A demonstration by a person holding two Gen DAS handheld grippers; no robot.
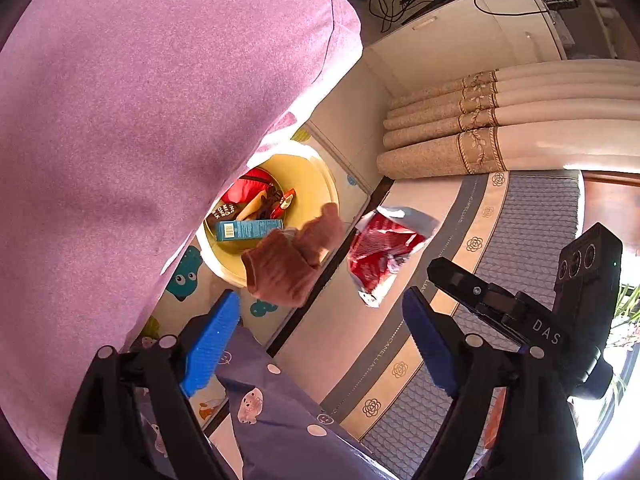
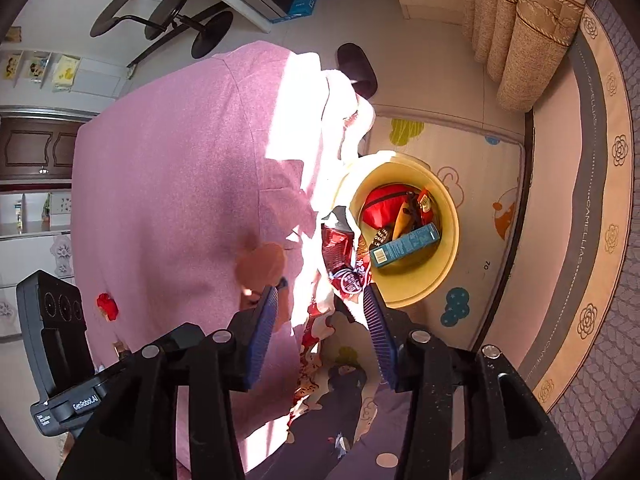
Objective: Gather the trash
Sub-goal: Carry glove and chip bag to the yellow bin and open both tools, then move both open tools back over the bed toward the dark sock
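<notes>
Bin (image 1: 316, 184) status: yellow, round, sitting on the cartoon play mat (image 1: 188, 272), close to the mat's edge that runs along the dark strip by the bed. Inside it: teal carton (image 1: 248, 230) with barcode lying across the near side, red pouch (image 1: 252, 190) toward the far side, dark packet with white lettering (image 1: 224, 210), a small red-orange wrapper (image 1: 286, 200).

Left gripper (image 1: 320, 344): jaws spread wide, nothing between the blue pads. Ahead of it a brown crumpled piece (image 1: 288, 260) overlaps the bin's near rim; cannot tell whether it is resting there or in the air. Red and silver foil bag (image 1: 380, 252) sits over the cream border of the bed cover (image 1: 520, 220), just beside the dark strip; contact unclear too.

Right gripper (image 2: 320, 292): jaws part open, pads not pressing anything. A red wrapper (image 2: 340, 256) with crumpled print is right at the fingertips, just beside the bin's rim (image 2: 454, 236) on the person's side; looks loose, not pinched.

Pink garment of the person (image 2: 180, 200) fills the left of both views. Rolled beige curtain (image 1: 480, 140) hangs beyond the mat.
</notes>
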